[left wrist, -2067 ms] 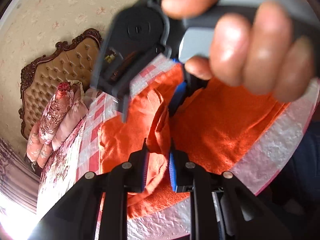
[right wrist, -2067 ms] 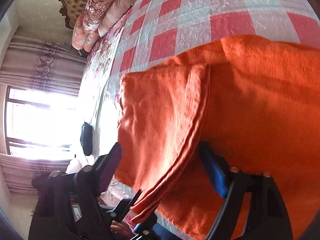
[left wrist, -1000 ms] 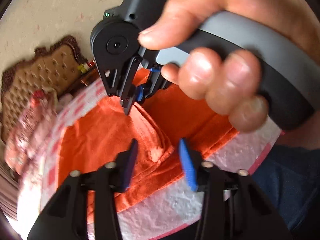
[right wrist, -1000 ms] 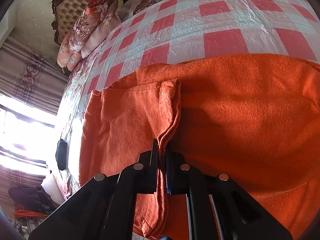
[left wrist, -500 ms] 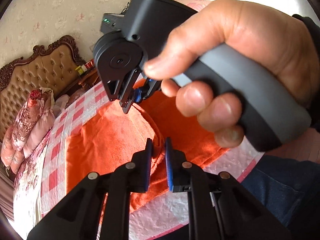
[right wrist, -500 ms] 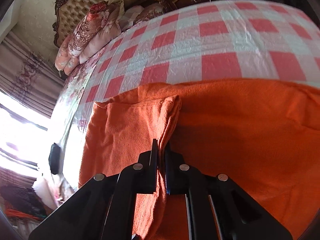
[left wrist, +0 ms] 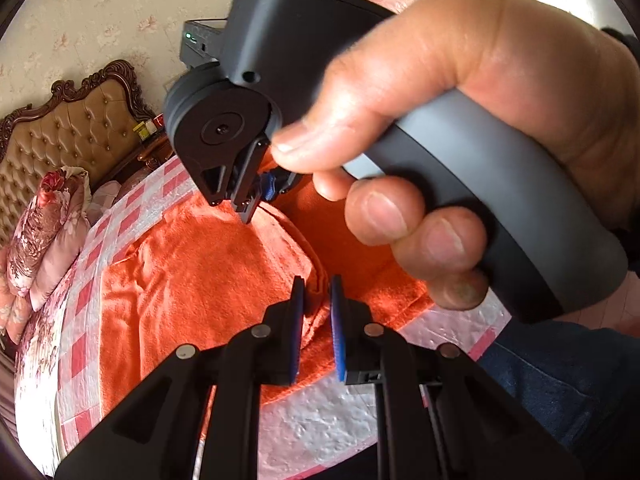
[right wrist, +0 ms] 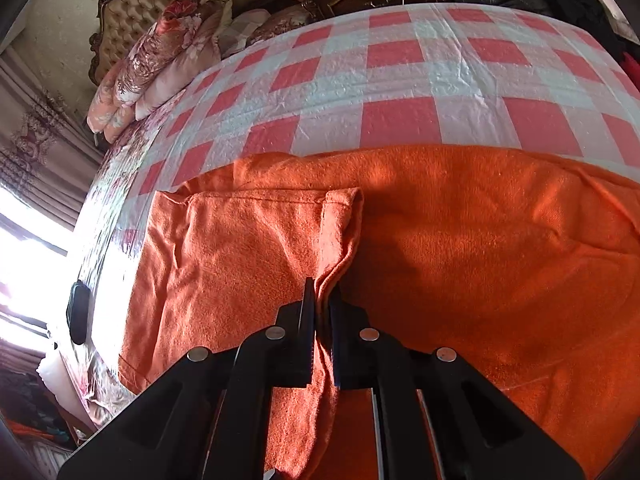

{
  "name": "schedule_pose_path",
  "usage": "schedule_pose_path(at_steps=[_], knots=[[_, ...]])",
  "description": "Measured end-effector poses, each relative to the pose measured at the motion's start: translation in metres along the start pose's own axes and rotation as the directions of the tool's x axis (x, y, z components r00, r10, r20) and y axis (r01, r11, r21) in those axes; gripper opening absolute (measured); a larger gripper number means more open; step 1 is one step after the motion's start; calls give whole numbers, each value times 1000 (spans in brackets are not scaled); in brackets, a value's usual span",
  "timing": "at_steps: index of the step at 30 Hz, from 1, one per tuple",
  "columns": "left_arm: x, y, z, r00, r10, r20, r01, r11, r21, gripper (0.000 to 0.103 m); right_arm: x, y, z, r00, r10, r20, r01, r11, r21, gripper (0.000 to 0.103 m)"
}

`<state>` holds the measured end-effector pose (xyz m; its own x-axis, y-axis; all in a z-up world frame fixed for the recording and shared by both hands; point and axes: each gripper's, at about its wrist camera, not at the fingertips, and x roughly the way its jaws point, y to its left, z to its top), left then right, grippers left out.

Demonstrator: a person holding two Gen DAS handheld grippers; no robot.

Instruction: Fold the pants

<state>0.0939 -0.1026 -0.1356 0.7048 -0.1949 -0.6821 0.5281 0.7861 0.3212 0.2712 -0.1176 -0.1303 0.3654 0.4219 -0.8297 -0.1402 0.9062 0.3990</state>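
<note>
Pants (right wrist: 460, 260), orange, lay on the checked bedspread (right wrist: 400, 76), their near edge hidden behind both tools. Left gripper (left wrist: 316, 300), having just closed, pinched a raised fold; right gripper (right wrist: 322, 300) pinched the same ridge farther along. Right hand (left wrist: 460, 120) blocked much of the left view. No legible writing showed.
</note>
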Motion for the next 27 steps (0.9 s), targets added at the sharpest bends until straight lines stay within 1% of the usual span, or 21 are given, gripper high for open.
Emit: schedule_pose_path(at_steps=[5, 8, 13, 18, 22, 25, 27], knots=[[4, 2, 0, 1000, -12, -12, 12, 1000, -20, 13, -2, 5, -1, 1000, -30, 7, 30, 999, -29, 7], [4, 2, -1, 1000, -6, -9, 6, 1000, -21, 13, -3, 9, -1, 999, -49, 13, 49, 998, -50, 7], [2, -2, 1, 1000, -3, -10, 3, 1000, -20, 13, -6, 12, -2, 998, -53, 22, 54, 997, -58, 7], [1, 0, 4, 1000, 6, 2, -6, 1000, -28, 13, -12, 16, -1, 997, -61, 49, 65, 995, -79, 7], [6, -3, 3, 1000, -3, -15, 2, 1000, -30, 13, -9, 16, -1, 996, -71, 47, 74, 994, -85, 7], [8, -2, 2, 999, -26, -30, 24, 999, -48, 17, -4, 14, -3, 996, -77, 38, 80, 993, -82, 7], [7, 4, 2, 998, -64, -28, 61, 994, -92, 24, -4, 15, -4, 996, -84, 40, 88, 992, -87, 7]])
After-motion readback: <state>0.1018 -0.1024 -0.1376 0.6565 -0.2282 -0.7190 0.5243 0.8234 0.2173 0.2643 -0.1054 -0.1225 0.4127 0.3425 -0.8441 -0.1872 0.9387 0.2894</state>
